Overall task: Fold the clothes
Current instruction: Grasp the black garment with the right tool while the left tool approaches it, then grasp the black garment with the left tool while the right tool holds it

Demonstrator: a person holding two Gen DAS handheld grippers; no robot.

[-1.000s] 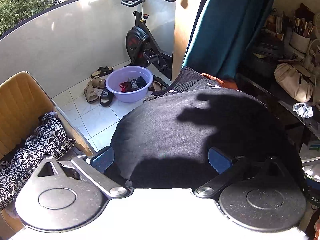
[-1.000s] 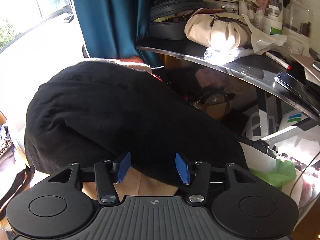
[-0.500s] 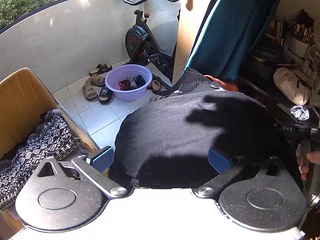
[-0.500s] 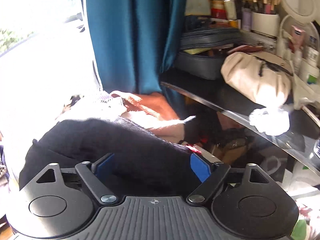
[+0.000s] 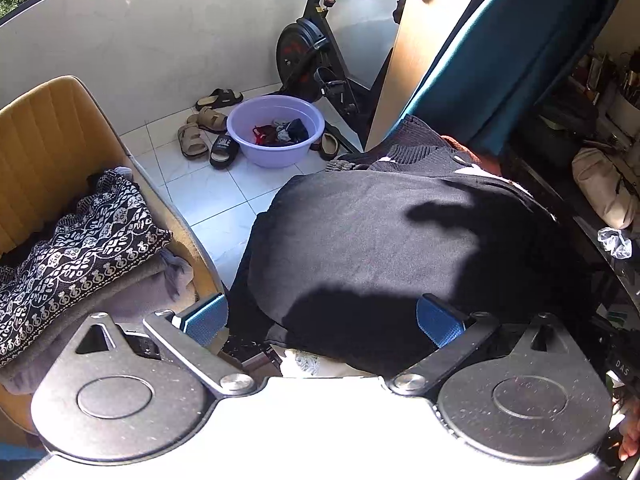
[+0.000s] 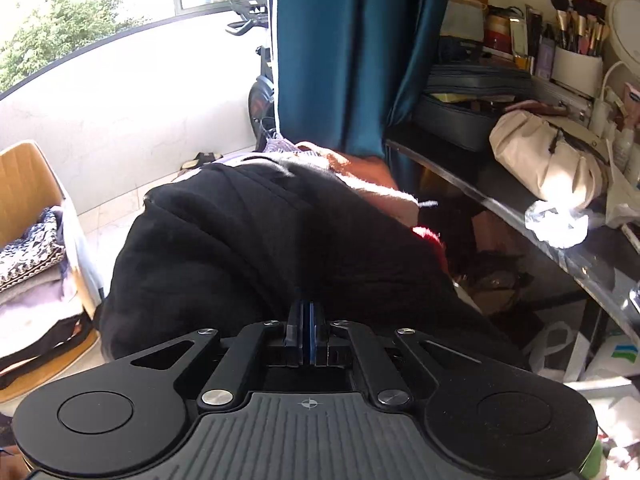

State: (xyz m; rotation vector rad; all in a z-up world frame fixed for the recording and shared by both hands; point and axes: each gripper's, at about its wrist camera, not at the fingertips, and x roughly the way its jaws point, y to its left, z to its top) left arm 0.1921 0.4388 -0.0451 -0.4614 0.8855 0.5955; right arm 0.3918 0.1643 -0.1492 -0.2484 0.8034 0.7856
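A black garment (image 5: 380, 240) lies spread over a pile of other clothes, filling the middle of the left wrist view. My left gripper (image 5: 320, 318) stands open at its near edge, one blue pad (image 5: 204, 316) off the cloth to the left, the other (image 5: 438, 320) over its near right part. In the right wrist view the same black garment (image 6: 248, 248) bulges up in creases that run to my right gripper (image 6: 306, 320), whose pads are pressed together on a pinch of the cloth. A grey knit (image 5: 408, 148) and a rust-coloured piece (image 6: 360, 168) show beneath it at the far side.
A yellow chair (image 5: 44, 136) at left holds a stack of folded clothes topped by a black-and-white patterned piece (image 5: 80, 240). A purple basin (image 5: 276, 128), sandals and an exercise bike (image 5: 316, 52) stand on the tiled floor. Teal curtain (image 6: 340, 52); black desk (image 6: 560, 232) with a cream bag at right.
My right gripper went from wide open to shut on the black garment and the cloth has bunched up toward it. The left gripper stays open, shifted slightly left.
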